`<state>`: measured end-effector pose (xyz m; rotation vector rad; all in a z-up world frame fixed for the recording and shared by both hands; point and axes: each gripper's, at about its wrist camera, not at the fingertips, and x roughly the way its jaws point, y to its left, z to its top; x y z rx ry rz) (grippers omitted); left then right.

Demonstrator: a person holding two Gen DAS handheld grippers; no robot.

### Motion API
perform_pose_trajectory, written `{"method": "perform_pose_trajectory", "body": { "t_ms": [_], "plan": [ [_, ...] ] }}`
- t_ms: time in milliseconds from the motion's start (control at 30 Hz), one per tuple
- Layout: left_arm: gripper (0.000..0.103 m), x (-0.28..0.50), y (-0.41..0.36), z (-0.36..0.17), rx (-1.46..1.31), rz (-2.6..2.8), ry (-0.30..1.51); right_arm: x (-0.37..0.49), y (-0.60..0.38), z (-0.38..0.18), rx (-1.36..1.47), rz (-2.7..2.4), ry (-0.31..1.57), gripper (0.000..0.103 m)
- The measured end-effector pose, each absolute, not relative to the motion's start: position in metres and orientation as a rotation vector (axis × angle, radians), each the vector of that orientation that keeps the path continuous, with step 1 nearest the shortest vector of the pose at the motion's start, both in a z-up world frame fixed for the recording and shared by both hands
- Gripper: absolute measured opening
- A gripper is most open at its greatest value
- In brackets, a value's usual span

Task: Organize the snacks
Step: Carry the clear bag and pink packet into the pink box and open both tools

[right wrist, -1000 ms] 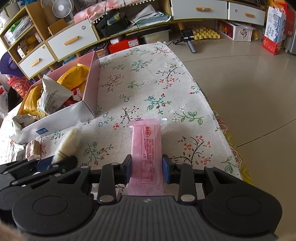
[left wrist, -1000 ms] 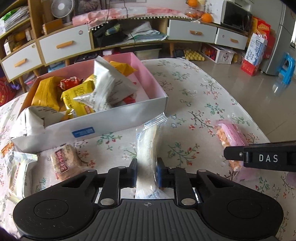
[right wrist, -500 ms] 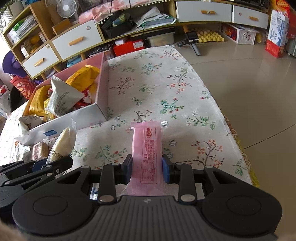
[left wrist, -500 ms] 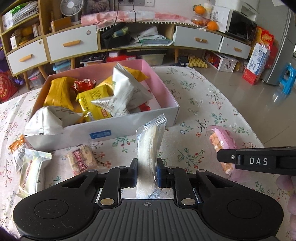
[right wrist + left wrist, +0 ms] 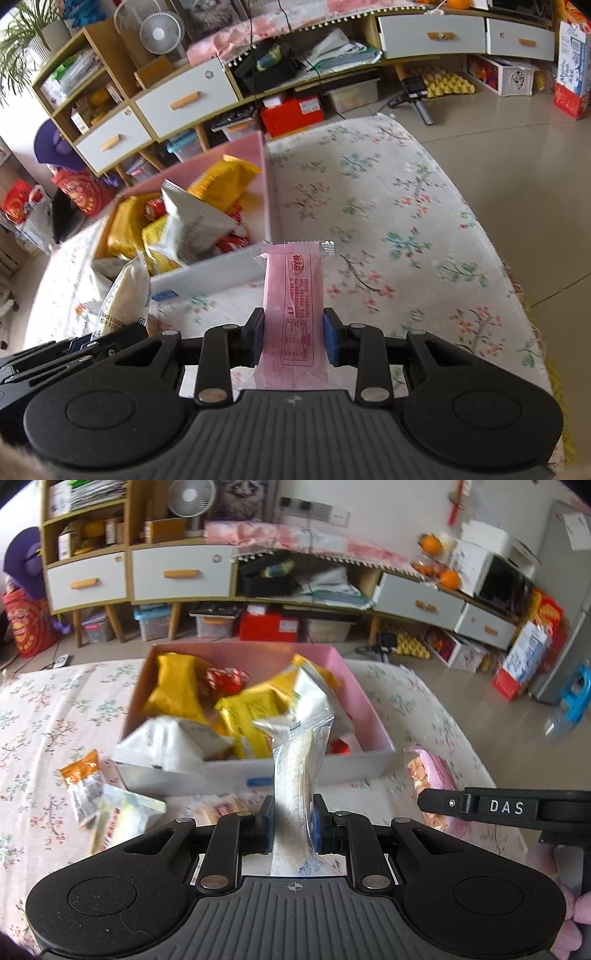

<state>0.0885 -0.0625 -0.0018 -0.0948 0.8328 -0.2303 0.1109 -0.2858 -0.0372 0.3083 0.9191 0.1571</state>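
a table (image 5: 44, 716) covered by a floral cloth fills the lower half of both views. behind it, a long cabinet (image 5: 181, 572) with white drawers and wooden handles is seen against the wall, with a fan (image 5: 192, 496) on top and storage boxes underneath.

on the table, a box (image 5: 364, 698) with pink inner walls and a white front is set toward the left side. it is packed with yellow packs (image 5: 177, 690), white packs (image 5: 195, 221) and a red wrapper (image 5: 225, 679); one white pack hangs over the front left corner.

on the cloth left of the box, an orange-topped pack (image 5: 83, 782) and a pale pack (image 5: 125, 812) are seen lying touching each other. a brown snack is glimpsed just behind the left gripper, blurred.

the left gripper (image 5: 293, 825) is clamped tight on a clear pack (image 5: 301, 760) holding a pale bar; the pack is held upright and clear of the cloth, in front of the box's front wall.

the right gripper (image 5: 294, 338) is closed narrowly on a pink pack (image 5: 293, 291), gripped at its lower half, its crimped top end pointing away toward the box's near right corner. the pack is held above the cloth, just right of the box.

in the right wrist view, the clear pack and left gripper are seen at the lower left, near the pink pack but apart from it.
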Motion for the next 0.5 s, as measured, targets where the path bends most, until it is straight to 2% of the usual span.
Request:
{"method": "perform_pose_trajectory", "body": {
  "t_ms": [500],
  "plan": [
    [0.016,0.157,-0.038,0.011,-0.093,-0.218,0.791,0.165,-0.276,-0.024,0.397,0.234,0.829,0.029]
  ]
}}
